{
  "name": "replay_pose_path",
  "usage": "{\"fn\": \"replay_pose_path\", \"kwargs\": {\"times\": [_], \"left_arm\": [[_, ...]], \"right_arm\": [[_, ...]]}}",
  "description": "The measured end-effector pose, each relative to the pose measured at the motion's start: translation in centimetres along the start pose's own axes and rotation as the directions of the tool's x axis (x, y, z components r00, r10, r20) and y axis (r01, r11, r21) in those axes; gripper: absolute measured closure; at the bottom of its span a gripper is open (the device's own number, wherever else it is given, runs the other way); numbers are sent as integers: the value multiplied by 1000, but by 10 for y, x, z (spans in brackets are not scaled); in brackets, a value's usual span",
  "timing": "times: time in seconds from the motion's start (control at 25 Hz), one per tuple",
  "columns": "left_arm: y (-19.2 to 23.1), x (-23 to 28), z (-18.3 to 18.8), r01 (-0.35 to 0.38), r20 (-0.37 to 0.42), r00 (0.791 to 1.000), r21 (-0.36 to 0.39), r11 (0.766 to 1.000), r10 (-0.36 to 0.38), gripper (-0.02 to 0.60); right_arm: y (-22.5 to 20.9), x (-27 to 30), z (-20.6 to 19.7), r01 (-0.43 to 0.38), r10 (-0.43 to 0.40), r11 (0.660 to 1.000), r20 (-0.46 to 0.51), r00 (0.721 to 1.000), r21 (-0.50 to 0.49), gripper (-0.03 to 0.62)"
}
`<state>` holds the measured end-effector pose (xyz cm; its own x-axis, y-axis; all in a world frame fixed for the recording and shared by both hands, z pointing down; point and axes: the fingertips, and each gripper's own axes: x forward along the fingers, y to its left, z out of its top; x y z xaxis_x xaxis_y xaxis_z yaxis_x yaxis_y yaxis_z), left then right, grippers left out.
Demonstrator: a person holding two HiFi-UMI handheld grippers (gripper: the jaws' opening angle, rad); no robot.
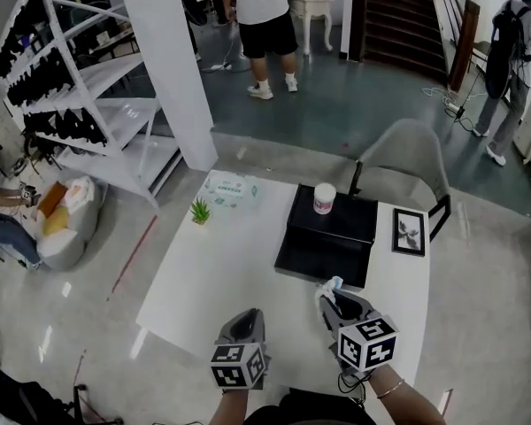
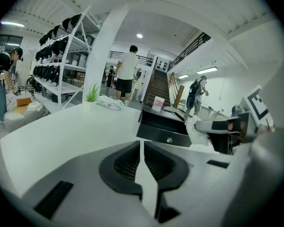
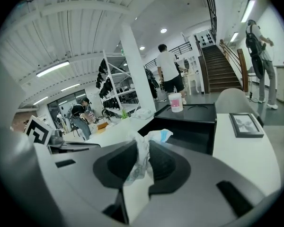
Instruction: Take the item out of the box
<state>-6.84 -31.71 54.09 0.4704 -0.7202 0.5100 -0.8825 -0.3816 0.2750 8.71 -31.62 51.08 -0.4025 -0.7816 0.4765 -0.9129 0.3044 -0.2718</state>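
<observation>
The white table (image 1: 212,273) carries 1 black box (image 1: 332,228) on its right half. The near part of the box is lower and looks like a pulled-out drawer. Its inside is dark, and I cannot tell if anything lies in it. On the far top of the box stands 1 white tub (image 1: 324,198) with a pink label, upright. Right of the box, 1 picture frame (image 1: 409,232) lies flat on the table. At the far left of the table are 1 small green plant (image 1: 200,211) and 1 pack of wipes (image 1: 232,189), just beside each other.

The right gripper (image 1: 332,297) hangs above the table, just beside the near edge of the box. Its jaws stand narrow and pinch a crumpled white packet (image 3: 141,160) with a blue end. The packet sticks out in front of the jaws and is outside the box. The left gripper (image 2: 142,148) is to the left of it, over bare table. Its jaws are together with nothing between them.
</observation>
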Motion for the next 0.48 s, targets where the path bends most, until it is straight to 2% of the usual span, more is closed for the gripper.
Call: {"fn": "replay_pose_path", "kwargs": {"times": [0.48], "left_arm": [[1, -9, -3, -8, 3, 1000, 14, 1000, 8, 554]], "right_arm": [[14, -21, -16, -6, 6, 1000, 22, 1000, 15, 516]]}}
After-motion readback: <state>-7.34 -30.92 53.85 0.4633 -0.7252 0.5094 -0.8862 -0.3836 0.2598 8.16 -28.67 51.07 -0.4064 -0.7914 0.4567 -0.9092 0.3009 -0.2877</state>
